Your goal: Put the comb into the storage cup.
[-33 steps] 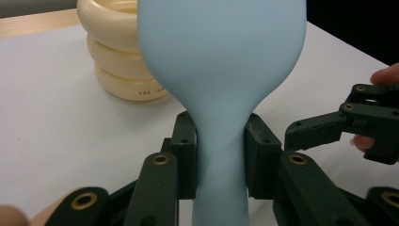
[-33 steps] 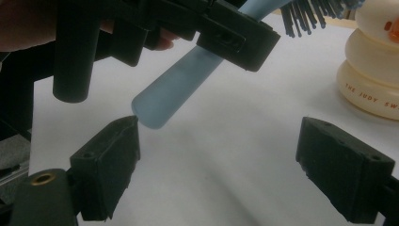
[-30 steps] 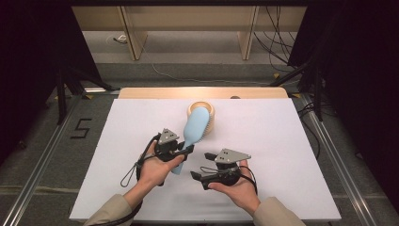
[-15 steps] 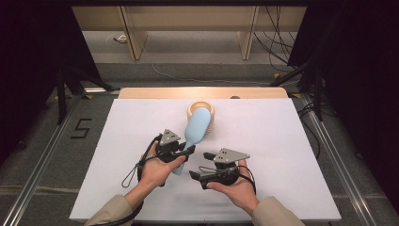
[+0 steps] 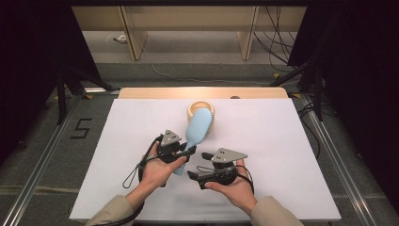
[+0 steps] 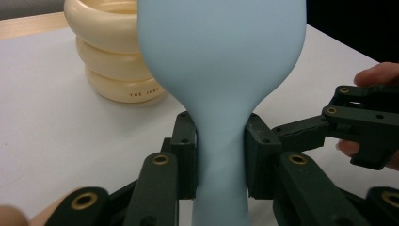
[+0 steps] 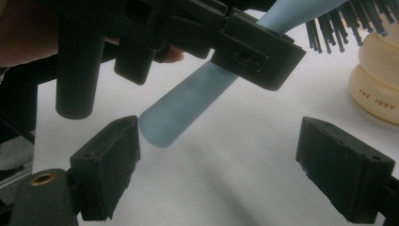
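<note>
A light blue hairbrush (image 5: 197, 128) is held off the white table, its head over a cream ringed stand (image 5: 197, 108). My left gripper (image 5: 184, 153) is shut on the brush's narrow neck (image 6: 221, 141), both pads pressed against it. The brush's bristles (image 7: 348, 19) face down and to the right. My right gripper (image 5: 195, 165) stands open just right of the handle's end (image 7: 162, 129), its left pad close beside that end, nothing between the jaws. In the left gripper view the right gripper (image 6: 362, 122) shows at the right edge.
The cream stand (image 6: 117, 56) of stacked rings sits near the table's far edge. The white table top (image 5: 291, 141) spreads wide on both sides. A wooden strip (image 5: 155, 92) borders the far edge, with cables and black stands beyond.
</note>
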The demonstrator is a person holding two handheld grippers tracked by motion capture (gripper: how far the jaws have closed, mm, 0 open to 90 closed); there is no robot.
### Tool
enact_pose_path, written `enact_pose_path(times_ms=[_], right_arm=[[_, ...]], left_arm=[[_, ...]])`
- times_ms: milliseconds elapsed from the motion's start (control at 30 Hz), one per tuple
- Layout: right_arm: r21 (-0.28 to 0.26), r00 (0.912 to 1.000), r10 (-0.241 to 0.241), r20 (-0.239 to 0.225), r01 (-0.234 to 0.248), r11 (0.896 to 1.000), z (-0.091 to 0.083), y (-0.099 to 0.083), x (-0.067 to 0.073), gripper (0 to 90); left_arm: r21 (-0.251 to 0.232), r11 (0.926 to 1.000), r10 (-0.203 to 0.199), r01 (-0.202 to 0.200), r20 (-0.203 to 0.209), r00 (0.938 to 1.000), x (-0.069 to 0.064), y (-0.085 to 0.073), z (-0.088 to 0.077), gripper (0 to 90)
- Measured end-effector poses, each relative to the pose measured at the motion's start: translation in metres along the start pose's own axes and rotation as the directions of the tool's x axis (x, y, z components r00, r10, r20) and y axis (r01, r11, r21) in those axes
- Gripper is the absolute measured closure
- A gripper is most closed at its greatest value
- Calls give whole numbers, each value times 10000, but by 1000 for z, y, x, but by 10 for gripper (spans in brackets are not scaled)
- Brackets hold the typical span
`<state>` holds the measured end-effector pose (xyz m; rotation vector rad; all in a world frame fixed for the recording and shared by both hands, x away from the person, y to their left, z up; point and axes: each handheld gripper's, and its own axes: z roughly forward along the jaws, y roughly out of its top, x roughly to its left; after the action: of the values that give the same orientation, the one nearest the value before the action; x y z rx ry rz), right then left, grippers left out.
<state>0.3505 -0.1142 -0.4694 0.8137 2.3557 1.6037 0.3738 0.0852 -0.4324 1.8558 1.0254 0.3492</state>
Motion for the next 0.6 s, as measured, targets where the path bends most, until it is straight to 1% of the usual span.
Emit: enact_pose_path(times_ms=[600], right_arm=[[33, 10000, 53, -78, -52, 10000, 7, 2, 1, 152]], left_arm=[[-51, 10000, 8, -8, 24, 10000, -3, -1, 1, 691]])
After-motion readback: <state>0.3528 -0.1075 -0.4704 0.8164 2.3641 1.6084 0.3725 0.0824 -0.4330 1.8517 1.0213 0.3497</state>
